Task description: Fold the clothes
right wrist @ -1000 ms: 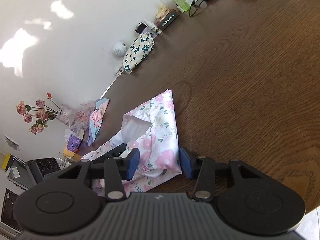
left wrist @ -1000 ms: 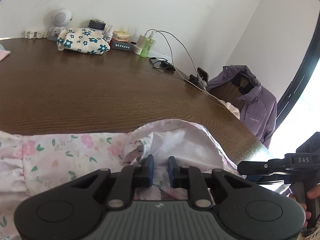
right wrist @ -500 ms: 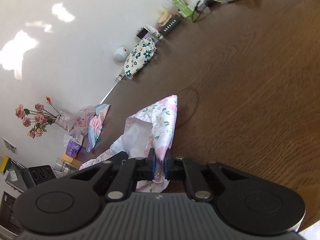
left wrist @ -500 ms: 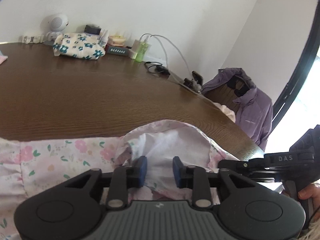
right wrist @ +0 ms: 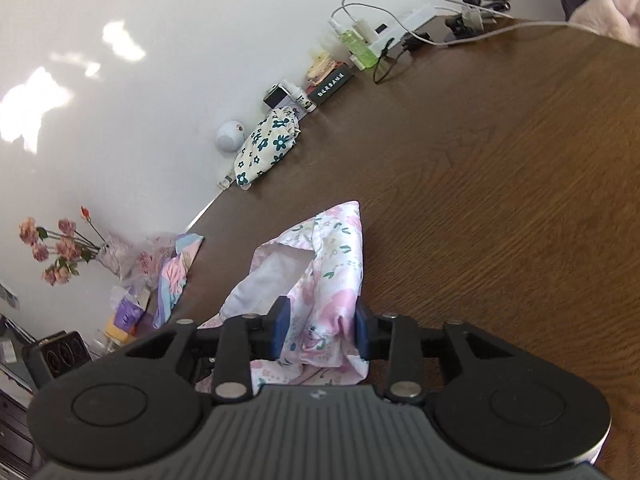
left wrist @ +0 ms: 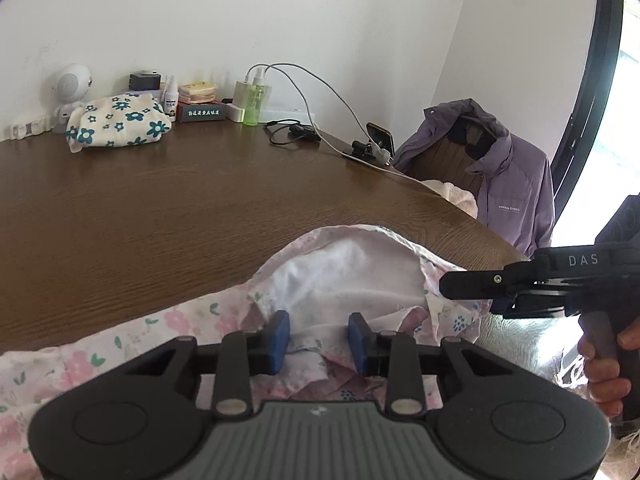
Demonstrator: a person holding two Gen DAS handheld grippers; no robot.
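Note:
A pink floral garment point(left wrist: 340, 276) with a white lining lies bunched at the near edge of the brown wooden table point(left wrist: 160, 208). My left gripper point(left wrist: 319, 338) sits low over its crumpled hem. Its blue pads stand apart with loose cloth between them, and the jaws are closing. To its right a hand point(left wrist: 604, 376) holds my right gripper point(left wrist: 452, 286) at the garment's right end. In the right wrist view a raised fold of the garment point(right wrist: 332, 256) fills the gap of my right gripper point(right wrist: 320, 328), whose jaws are opening.
A folded cream garment with teal flowers point(left wrist: 120, 124) lies at the far wall beside a white speaker, boxes, a green bottle point(left wrist: 256, 102) and cables. A purple jacket point(left wrist: 508, 184) hangs on a chair at the right. Flowers point(right wrist: 60, 248) and clutter stand past the table's left end.
The left jaws went from nearly shut to wider apart, and the gripper shifted along the hem. The right jaws pinched the fold half a second ago and have since parted.

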